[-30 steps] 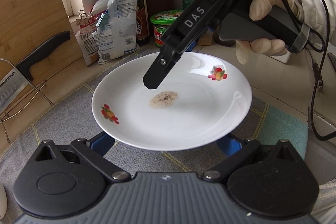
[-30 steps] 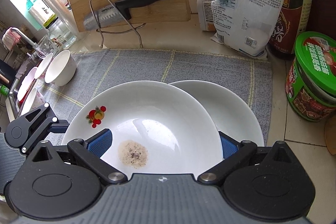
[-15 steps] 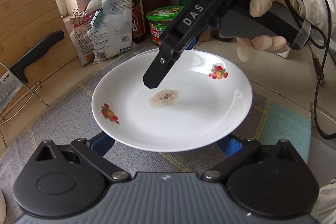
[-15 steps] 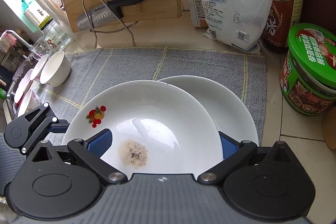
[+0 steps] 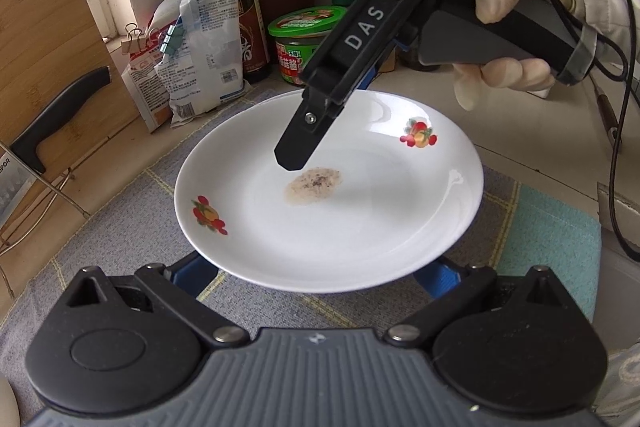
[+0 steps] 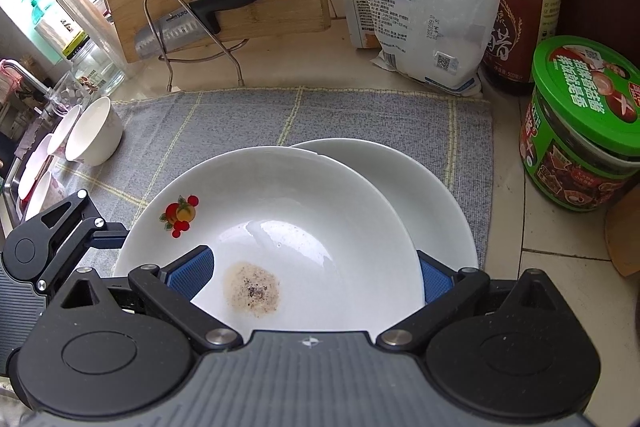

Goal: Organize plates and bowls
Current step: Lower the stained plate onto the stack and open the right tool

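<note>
Above a grey mat (image 6: 340, 115), a white plate (image 5: 360, 227) with a brown smear (image 6: 251, 289) hangs over a second plate (image 6: 436, 203) — apparently to be stacked. The right tongs (image 6: 316, 279) clasp its rim; the left tongs (image 5: 316, 273) stand spread beneath its near edge, gripping nothing. Compared with a second ago, little differs — both cameras sit slightly closer.

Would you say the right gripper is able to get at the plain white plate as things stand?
Probably not directly: the fruit-patterned plate sits between the right gripper fingers and overlaps the plain white plate, covering its near side.
</note>
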A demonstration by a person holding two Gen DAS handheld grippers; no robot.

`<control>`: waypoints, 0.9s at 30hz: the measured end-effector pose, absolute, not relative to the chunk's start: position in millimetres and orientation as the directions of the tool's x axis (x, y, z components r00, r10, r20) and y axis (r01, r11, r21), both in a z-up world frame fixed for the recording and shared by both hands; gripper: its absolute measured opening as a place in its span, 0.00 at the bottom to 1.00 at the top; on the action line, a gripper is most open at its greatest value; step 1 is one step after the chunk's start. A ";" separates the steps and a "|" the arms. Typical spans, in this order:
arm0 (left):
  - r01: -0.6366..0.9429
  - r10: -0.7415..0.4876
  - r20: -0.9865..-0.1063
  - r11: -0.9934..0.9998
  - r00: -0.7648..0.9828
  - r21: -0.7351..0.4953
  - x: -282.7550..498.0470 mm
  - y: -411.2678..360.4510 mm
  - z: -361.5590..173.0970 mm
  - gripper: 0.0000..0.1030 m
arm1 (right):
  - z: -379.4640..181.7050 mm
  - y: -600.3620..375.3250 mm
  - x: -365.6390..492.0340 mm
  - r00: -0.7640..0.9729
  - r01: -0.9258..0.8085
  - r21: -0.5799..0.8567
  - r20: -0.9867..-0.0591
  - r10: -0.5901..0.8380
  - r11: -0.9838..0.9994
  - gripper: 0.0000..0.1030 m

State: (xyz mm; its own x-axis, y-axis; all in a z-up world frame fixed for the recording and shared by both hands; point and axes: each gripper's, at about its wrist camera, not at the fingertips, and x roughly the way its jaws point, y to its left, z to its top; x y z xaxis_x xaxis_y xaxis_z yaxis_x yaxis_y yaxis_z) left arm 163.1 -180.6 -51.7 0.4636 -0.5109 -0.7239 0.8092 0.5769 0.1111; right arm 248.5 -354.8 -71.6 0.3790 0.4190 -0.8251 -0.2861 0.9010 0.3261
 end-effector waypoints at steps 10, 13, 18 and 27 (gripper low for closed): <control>0.812 -0.508 -0.728 0.572 0.461 0.116 165.8 -183.9 -54.0 0.99 | -69.3 -356.5 244.1 0.384 -0.279 0.309 -0.832 0.400 0.909 1.00; 0.816 -0.511 -0.728 0.567 0.458 0.115 165.2 -185.0 -54.5 0.99 | -68.7 -358.7 242.0 0.385 -0.273 0.308 -0.833 0.397 0.911 1.00; 0.814 -0.516 -0.725 0.571 0.456 0.106 166.1 -184.4 -54.4 0.99 | -68.4 -362.2 238.6 0.387 -0.259 0.299 -0.839 0.383 0.918 1.00; 0.809 -0.512 -0.723 0.578 0.463 0.109 166.1 -184.0 -53.3 0.99 | -68.3 -369.3 233.5 0.395 -0.225 0.298 -0.843 0.366 0.928 1.00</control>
